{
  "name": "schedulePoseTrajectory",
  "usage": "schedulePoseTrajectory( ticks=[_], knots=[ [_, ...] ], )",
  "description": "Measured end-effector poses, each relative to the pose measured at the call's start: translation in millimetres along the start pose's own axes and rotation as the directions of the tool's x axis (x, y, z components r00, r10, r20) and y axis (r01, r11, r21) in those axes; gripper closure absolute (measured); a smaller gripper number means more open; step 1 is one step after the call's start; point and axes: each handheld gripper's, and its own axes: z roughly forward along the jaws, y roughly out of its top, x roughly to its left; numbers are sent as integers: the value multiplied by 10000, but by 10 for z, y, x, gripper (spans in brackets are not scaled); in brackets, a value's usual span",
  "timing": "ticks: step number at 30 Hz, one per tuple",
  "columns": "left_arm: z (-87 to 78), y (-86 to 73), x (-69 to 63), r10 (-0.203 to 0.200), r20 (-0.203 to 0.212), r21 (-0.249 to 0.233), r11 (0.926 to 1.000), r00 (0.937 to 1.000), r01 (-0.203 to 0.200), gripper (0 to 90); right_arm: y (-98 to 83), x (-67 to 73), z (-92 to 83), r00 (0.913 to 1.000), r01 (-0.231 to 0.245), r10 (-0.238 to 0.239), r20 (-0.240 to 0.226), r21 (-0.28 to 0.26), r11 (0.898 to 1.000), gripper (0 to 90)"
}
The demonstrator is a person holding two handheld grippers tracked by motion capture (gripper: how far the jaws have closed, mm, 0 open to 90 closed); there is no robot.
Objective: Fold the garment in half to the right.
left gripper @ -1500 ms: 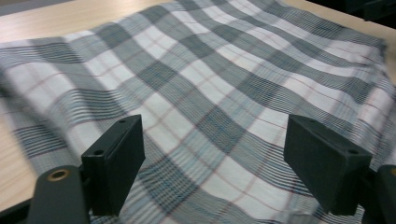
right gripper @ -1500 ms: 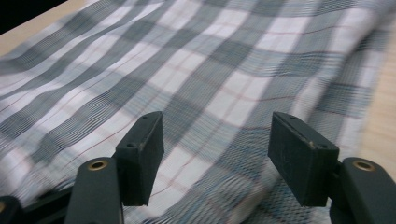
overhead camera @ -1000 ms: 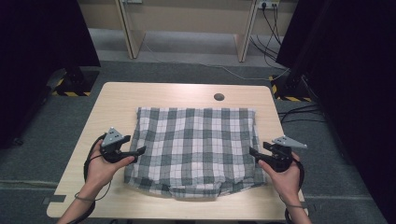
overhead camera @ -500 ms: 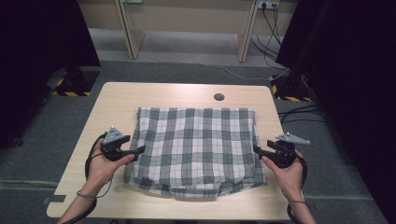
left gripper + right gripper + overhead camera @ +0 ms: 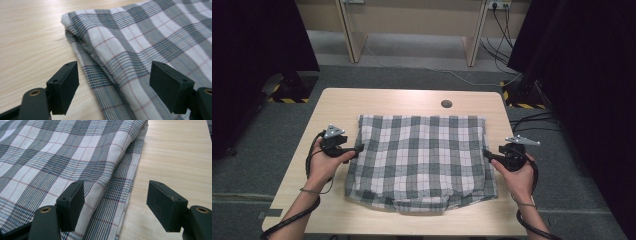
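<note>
A folded plaid cloth (image 5: pixel 421 162) lies mid-frame on the wooden table (image 5: pixel 377 100), flanked by the left gripper (image 5: pixel 357 148) and right gripper (image 5: pixel 486 154), both jaws wide, each straddling its near side edge

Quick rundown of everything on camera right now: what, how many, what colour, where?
Checked cloth: one, white and grey check with thin red lines, folded, middle of the table.
Table: one, light wood, centre of the high view.
Cable hole: one, dark, far side of the tabletop.
Floor cables: several, black, on the grey carpet right of the table.
Left gripper: one, black, jaws open at the cloth's left edge.
Right gripper: one, black, jaws open at the cloth's right edge.
Hands: two, left hand and right hand, each holding a gripper.
</note>
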Motion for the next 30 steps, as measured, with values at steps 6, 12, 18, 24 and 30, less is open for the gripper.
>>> schedulePoseTrajectory(
  ticks=[6,12,18,24,30],
  knots=[
    [179,5,36,-283,-81,386,9988,9996,285,230,59,-5,116,9999,92,-94,97,209,9997,315],
    [286,5,2,-246,-91,782,9966,9997,252,223,106,17,232,9997,151,-158,170,400,9991,315],
    [359,-13,-20,-241,-54,1014,9945,9997,245,219,130,14,357,9983,255,-292,510,726,9970,317],
    [405,-43,-27,-99,-122,1163,9932,9999,112,219,146,13,435,9965,351,-418,726,913,9952,319],
    [437,-76,-23,-10,-188,1297,9915,9998,34,228,135,16,477,9955,402,-489,813,1056,9936,320]
  ],
)
